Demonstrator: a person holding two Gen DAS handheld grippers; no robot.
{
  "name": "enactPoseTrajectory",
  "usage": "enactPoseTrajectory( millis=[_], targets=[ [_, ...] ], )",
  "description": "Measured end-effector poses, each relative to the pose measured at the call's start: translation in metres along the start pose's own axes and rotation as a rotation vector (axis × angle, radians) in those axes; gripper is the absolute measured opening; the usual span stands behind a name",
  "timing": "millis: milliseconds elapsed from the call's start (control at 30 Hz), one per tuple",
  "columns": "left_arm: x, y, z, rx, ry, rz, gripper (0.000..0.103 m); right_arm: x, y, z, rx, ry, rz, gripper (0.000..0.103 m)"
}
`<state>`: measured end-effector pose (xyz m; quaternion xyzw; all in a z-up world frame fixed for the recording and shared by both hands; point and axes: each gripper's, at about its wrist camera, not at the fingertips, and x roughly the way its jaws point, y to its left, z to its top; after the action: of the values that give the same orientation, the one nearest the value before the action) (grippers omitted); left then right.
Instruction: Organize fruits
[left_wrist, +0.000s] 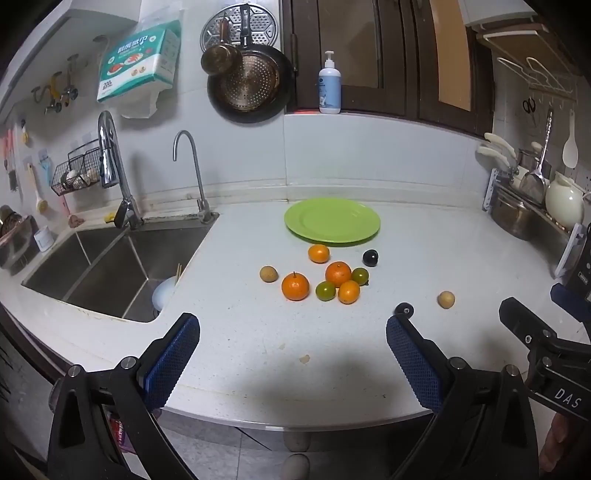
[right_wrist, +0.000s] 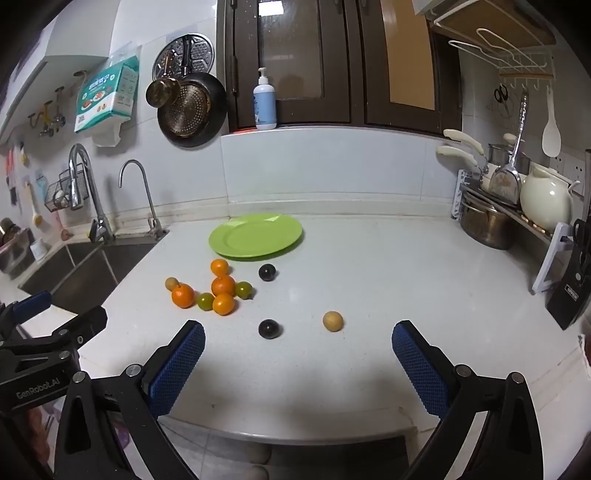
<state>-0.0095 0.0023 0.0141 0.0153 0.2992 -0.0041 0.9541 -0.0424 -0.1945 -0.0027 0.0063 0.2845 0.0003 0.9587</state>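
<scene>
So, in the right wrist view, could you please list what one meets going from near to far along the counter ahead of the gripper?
Near dark fruit → far dark fruit → green plate → soap bottle.

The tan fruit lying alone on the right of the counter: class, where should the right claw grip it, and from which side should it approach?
Grip the tan fruit across its widest middle, coming from the near counter edge and angled down. It is round and stands apart from the other fruit, so both pads have room. The right claw is already open and nearest.
</scene>
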Motion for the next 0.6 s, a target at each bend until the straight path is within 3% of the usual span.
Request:
enactPoseTrajectory(
  millis=[600],
  targets=[
    [-0.0083, 0.0023, 0.0026, 0.006, -0.034, -0.010, 0.103, -0.0058, 0.0002, 0.0023, -0.013, -0.025, -0.004, 0.102]
  ],
)
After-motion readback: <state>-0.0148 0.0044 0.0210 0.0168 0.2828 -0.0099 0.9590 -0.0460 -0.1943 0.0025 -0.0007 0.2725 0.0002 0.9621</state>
